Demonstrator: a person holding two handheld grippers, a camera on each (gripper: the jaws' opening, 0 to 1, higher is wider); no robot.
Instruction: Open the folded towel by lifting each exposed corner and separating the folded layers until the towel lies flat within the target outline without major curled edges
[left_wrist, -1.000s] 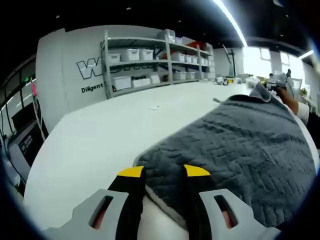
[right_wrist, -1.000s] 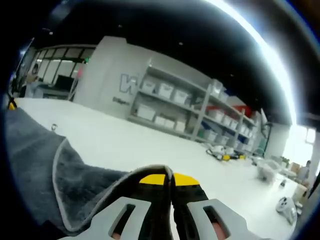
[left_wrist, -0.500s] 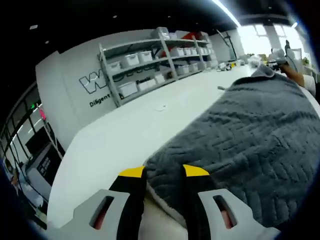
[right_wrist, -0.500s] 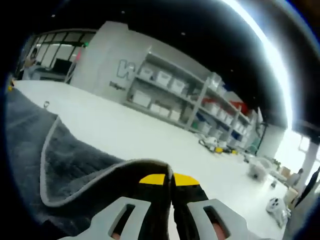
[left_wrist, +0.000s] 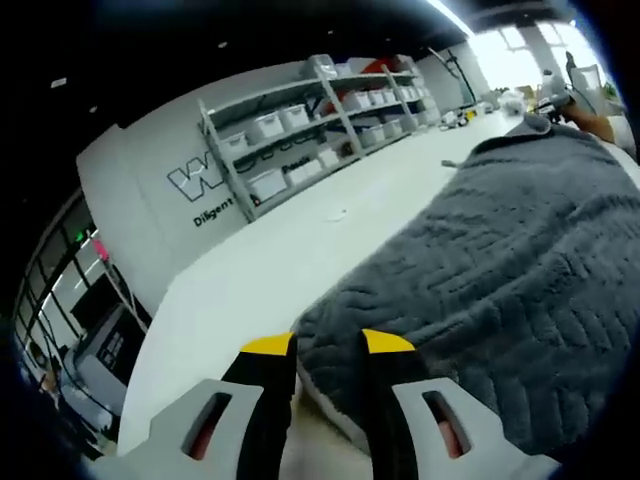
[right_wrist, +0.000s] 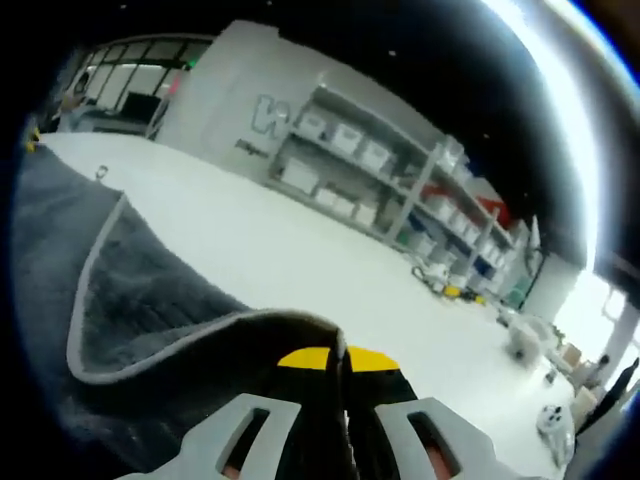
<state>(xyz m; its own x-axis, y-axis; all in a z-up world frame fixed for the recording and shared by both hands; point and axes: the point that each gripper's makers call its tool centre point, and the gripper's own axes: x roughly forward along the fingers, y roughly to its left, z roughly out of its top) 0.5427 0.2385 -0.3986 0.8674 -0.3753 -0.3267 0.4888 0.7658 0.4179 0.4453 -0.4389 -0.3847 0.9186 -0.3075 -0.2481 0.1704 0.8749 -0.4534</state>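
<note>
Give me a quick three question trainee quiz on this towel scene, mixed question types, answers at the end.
1. True or false: the right tool has its jaws shut on a corner of the grey towel.
2. Multiple choice: the left tool is A) shut on a bin, B) at the towel's near corner, jaws parted, C) on the shelving.
3. Fill in: the towel rests on a ____ table.

Key: 1 true; 2 B; 3 white.

The left tongs (left_wrist: 329, 345) stand with jaws apart around a towel (left_wrist: 500, 270) corner, while the right tongs (right_wrist: 337, 358) are pressed closed on another corner.
</note>
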